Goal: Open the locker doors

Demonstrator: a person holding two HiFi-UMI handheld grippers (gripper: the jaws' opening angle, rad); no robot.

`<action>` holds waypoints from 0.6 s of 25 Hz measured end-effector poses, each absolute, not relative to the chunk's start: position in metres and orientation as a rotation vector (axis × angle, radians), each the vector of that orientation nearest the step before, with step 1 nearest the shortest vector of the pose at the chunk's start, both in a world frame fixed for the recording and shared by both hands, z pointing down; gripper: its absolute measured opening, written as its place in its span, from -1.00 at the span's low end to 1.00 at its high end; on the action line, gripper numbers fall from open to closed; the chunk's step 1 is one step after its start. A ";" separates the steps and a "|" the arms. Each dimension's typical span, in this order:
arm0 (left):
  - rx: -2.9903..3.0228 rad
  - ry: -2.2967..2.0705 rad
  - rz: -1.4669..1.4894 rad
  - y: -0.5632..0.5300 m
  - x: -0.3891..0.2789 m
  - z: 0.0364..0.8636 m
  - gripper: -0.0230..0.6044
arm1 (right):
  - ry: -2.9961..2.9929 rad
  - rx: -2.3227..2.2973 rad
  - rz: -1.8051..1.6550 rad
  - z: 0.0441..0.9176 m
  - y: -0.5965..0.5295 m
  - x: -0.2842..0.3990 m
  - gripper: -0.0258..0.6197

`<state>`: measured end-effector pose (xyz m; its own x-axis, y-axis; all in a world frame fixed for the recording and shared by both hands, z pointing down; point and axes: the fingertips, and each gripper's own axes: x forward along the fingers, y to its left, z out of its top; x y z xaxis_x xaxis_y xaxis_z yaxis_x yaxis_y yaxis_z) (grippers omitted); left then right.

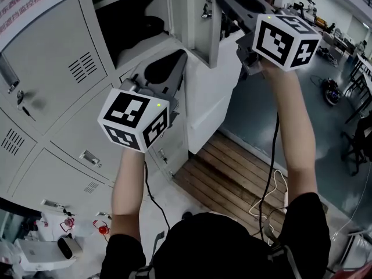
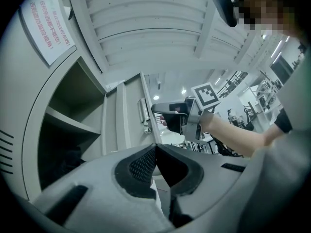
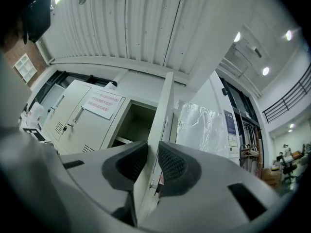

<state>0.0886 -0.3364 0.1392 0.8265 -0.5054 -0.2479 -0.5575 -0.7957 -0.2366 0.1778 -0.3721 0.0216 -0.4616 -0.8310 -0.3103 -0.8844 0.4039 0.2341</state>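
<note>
Open door (image 3: 156, 125): the upper locker's door, swung out to the right of its compartment; the right gripper view shows it edge-on.
Right gripper (image 3: 151, 148): raised to the door's free edge, jaws narrow, one pad on each face. The pads appear to press on the sheet, though the contact is hard to confirm.
Open compartment (image 1: 131, 25): left of the door, dark inside, with a shelf.
Left gripper (image 2: 155, 147): lower and left of the right one, near the locker front. Its jaws meet at the tips with nothing between them.
Closed lockers (image 1: 55, 68): further left and nearer, grey, with vents and handles.
Notice (image 1: 23, 2): a white sheet with red print on the top-left door.
Wooden slats (image 1: 232, 173): on the floor right of the lockers, near the person.
</note>
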 end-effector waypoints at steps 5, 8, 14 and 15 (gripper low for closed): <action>-2.720 0.826 0.248 -0.337 0.101 0.142 -0.88 | 2.511 -1.530 0.529 0.021 -0.376 0.196 -0.69; -2.719 0.836 0.253 -0.336 0.109 0.141 -0.88 | 2.513 -1.519 0.520 0.020 -0.376 0.208 -0.69; -2.729 0.847 0.259 -0.340 0.116 0.144 -0.88 | 2.491 -1.530 0.498 0.021 -0.387 0.226 -0.71; -2.731 0.847 0.256 -0.341 0.118 0.145 -0.88 | 2.491 -1.531 0.499 0.021 -0.388 0.229 -0.71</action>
<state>0.1178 -0.3406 0.1448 0.8136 -0.5271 -0.2455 -0.5748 -0.7926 -0.2032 0.2294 -0.3882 0.0211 -0.4558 -0.8309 -0.3191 -0.8897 0.4151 0.1900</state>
